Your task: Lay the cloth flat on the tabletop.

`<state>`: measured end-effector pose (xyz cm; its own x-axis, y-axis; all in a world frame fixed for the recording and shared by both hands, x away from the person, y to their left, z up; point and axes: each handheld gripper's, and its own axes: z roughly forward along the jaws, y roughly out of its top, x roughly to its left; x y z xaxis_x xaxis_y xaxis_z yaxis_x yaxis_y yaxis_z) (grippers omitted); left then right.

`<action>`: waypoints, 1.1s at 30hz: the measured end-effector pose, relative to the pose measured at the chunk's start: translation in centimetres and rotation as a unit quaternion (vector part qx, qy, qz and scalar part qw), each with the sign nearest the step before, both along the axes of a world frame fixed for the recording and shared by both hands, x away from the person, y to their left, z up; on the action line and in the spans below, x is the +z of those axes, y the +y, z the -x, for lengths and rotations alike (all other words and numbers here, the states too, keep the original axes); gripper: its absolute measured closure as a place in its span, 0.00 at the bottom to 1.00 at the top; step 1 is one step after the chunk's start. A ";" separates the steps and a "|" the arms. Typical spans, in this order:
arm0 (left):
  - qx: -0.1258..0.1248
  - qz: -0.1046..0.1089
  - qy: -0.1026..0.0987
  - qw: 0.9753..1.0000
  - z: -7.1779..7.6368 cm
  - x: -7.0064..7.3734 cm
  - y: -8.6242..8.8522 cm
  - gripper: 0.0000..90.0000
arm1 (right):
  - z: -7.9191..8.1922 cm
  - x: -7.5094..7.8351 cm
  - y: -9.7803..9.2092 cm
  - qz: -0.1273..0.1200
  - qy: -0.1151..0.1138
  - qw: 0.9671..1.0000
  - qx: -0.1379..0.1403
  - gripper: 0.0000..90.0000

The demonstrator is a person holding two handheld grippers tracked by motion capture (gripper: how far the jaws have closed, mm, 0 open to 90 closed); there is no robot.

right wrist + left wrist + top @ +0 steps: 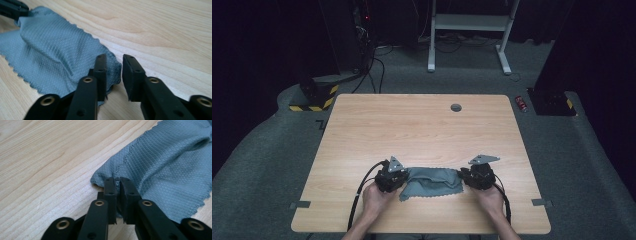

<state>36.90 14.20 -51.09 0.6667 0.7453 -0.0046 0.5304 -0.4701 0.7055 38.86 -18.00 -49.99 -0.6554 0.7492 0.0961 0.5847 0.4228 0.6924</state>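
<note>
A grey-blue cloth [432, 182] with a scalloped edge lies rumpled on the wooden table [412, 130], near its front edge. My left gripper [400, 179] is at the cloth's left end. In the left gripper view its jaws are shut on a corner of the cloth [162, 170], and the gripper [117, 182] pinches the hem. My right gripper [465, 178] is at the cloth's right end. In the right gripper view it [113, 60] stands open, with the cloth's [55, 55] corner lying under and between its jaws. The left gripper [12, 8] shows at the top left there.
A round cable hole [456, 107] sits in the far part of the tabletop. Grey tape tabs [299, 204] [542, 202] mark the front corners. On the floor beyond stand a white desk frame [469, 30], a yellow-and-black striped base [314, 97] and a small red object [522, 103].
</note>
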 end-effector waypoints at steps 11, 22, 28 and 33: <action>-0.005 0.012 -0.005 1.000 1.0 -0.1 0.4 0.95 | -0.1 0.2 -0.1 -0.007 -0.015 1.000 -0.011 0.86; -0.007 0.026 -0.010 1.000 0.9 0.4 0.7 0.98 | -1.4 -0.8 0.2 -0.049 0.021 0.999 -0.005 0.94; -0.005 0.041 -0.022 0.999 0.8 1.3 1.1 0.99 | -0.8 0.2 0.4 -0.036 -0.016 0.999 -0.002 0.99; -0.003 0.047 -0.027 0.999 0.2 2.0 1.2 0.99 | -0.6 0.7 0.5 -0.028 -0.031 0.999 0.002 1.00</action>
<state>36.66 15.37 -49.06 0.6718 0.7397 -0.0389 0.4880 -0.4025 0.7745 39.50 -17.53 -49.29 -0.6637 0.7417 0.0966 0.5385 0.3842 0.7500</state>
